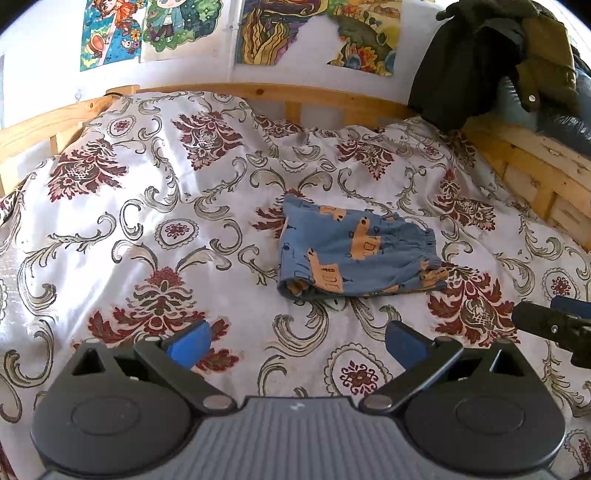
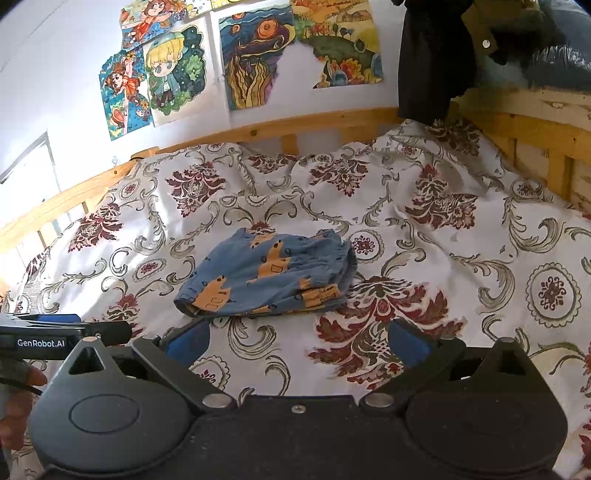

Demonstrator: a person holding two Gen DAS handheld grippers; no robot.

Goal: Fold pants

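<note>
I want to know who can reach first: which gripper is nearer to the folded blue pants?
Hard to call; the right gripper looks slightly nearer. The pants lie just beyond its open fingers; the left gripper sits a little further back.

Folded pants [image 1: 354,251] on bedspread [image 1: 147,221], mid-bed.

Bed rail [image 1: 258,90] runs behind the bedspread, against the wall; posters [image 1: 314,33] hang on the wall above it. Jacket [image 1: 491,59] hangs over the rail at the far right corner. Left gripper [image 1: 297,343] and right gripper [image 2: 297,341] sit before the pants, apart from them, side by side, jaws spread.
</note>
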